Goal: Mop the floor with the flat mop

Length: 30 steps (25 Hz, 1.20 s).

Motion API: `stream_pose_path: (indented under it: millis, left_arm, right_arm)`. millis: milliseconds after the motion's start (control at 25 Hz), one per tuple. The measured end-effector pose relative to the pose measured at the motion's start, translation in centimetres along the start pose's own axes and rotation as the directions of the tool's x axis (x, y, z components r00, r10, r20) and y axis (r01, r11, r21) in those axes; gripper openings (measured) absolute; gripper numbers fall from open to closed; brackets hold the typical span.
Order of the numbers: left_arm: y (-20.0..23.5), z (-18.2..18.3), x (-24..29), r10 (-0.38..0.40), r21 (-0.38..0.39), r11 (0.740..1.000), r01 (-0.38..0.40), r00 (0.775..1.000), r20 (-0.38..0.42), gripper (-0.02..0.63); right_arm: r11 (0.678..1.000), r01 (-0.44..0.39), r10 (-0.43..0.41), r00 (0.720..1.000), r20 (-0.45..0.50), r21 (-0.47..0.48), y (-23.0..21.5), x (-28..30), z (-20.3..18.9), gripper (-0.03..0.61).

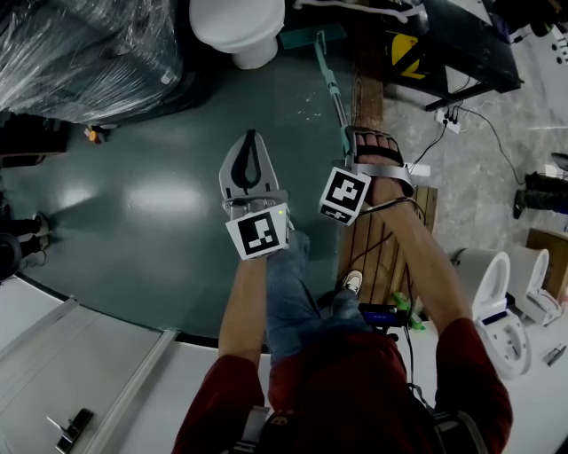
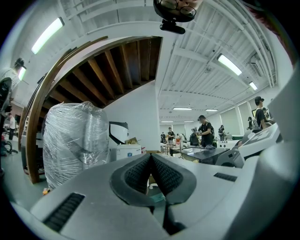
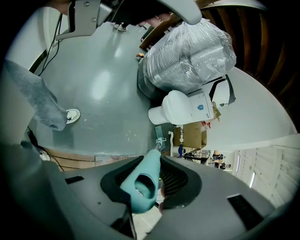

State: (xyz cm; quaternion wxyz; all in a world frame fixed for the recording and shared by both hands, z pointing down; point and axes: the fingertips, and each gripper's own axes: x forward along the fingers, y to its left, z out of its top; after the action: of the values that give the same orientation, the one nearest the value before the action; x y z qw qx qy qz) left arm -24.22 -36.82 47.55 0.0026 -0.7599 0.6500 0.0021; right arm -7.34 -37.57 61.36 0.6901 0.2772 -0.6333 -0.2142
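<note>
The flat mop's teal handle (image 1: 330, 78) slants across the grey-green floor (image 1: 151, 195) to its teal head (image 1: 310, 37), which lies by a white toilet (image 1: 238, 27). My right gripper (image 1: 359, 142) is shut on the top of that handle. In the right gripper view the handle's hollow teal end (image 3: 142, 183) sits between the jaws of the right gripper (image 3: 150, 164), and the mop head (image 3: 158, 131) shows far down by the toilet (image 3: 180, 108). My left gripper (image 1: 251, 138) hangs left of the handle, shut and holding nothing. The left gripper (image 2: 150, 159) has its pads touching in its own view.
A plastic-wrapped pallet load (image 1: 80, 53) fills the far left. A wooden strip (image 1: 368, 89) and cables (image 1: 461, 120) run at the right, with a black table (image 1: 461, 44) beyond. More toilets (image 1: 497, 301) stand near right. My shoe (image 1: 352, 282) rests on the wood.
</note>
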Motion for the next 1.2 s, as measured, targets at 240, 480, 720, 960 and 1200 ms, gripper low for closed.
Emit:
stream_pose_path:
  millis: [240,480,720,960,1200]
  left_arm:
    - [-1.2,1.0,-1.7,0.006,0.013,1.000,-0.006,1.000,0.003,0.015]
    - [-2.6,2.3,-3.5,0.014,0.021,1.000,-0.014,1.000,0.008,0.015]
    - [-3.6,3.2,-5.1,0.028,0.027,0.999,-0.029,1.000,0.011,0.015]
    - [-4.5,4.3,-7.1,0.039,0.031,0.999,-0.040,0.999,0.021,0.015]
    - [-6.4,5.6,-9.1,0.039,0.039,0.998,-0.040,0.999,0.029,0.015]
  right_arm:
    - [1.000,-0.006,0.006,1.000,0.007,-0.010,1.0,-1.6,-1.2,0.117]
    - [1.000,-0.012,0.012,1.000,0.012,-0.025,2.2,-3.4,-2.3,0.117]
    - [0.999,-0.020,0.020,1.000,0.020,-0.028,3.1,-5.1,-3.5,0.117]
    - [0.999,-0.030,0.031,0.999,0.025,-0.043,4.4,-7.2,-4.3,0.118]
    - [0.998,-0.038,0.040,0.999,0.030,-0.052,5.9,-9.4,-5.8,0.117]
